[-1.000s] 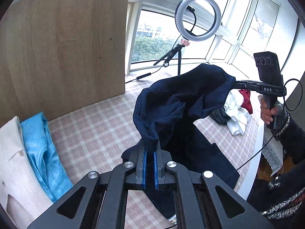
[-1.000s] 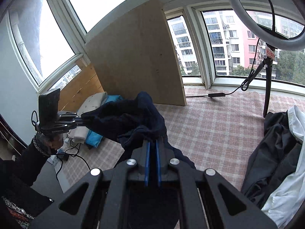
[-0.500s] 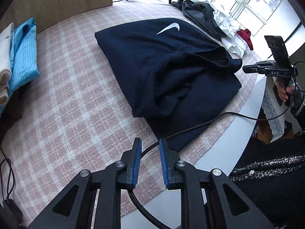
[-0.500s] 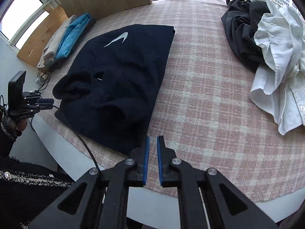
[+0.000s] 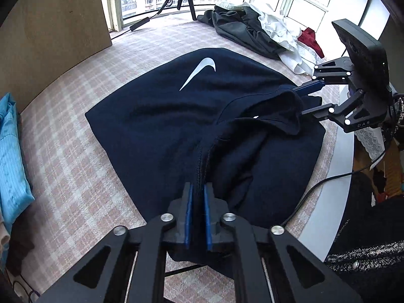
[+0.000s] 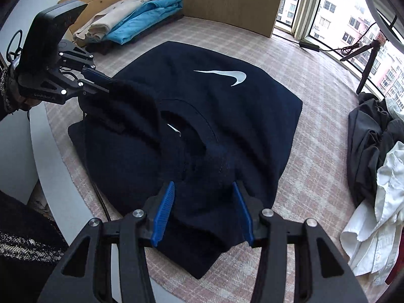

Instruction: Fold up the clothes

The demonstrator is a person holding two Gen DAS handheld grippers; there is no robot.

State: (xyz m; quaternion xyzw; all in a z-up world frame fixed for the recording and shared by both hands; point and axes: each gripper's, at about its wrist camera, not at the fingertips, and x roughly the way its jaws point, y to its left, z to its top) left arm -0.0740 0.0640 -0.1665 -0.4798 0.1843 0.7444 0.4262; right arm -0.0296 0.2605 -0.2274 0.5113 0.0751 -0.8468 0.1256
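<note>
the table (image 5: 75,131) with the pink checked cloth fills most of both views. on it, in the middle and near my edge, lies the dark blue sweatshirt (image 5: 176,116) with a white swoosh (image 6: 222,75) on the flat part. the near part of it is bunched up. at the far right is a pile of unfolded clothes (image 6: 373,151), dark and white. at the far left is a stack of folded clothes (image 6: 141,17), blue and beige, before a wooden board (image 5: 50,25). my left gripper (image 5: 198,202) has its fingers narrow, pinching a ribbed edge of the sweatshirt. my right gripper (image 6: 203,202) has its fingers wide, one on each side of a bunched fold of the sweatshirt, not pressing it.
</note>
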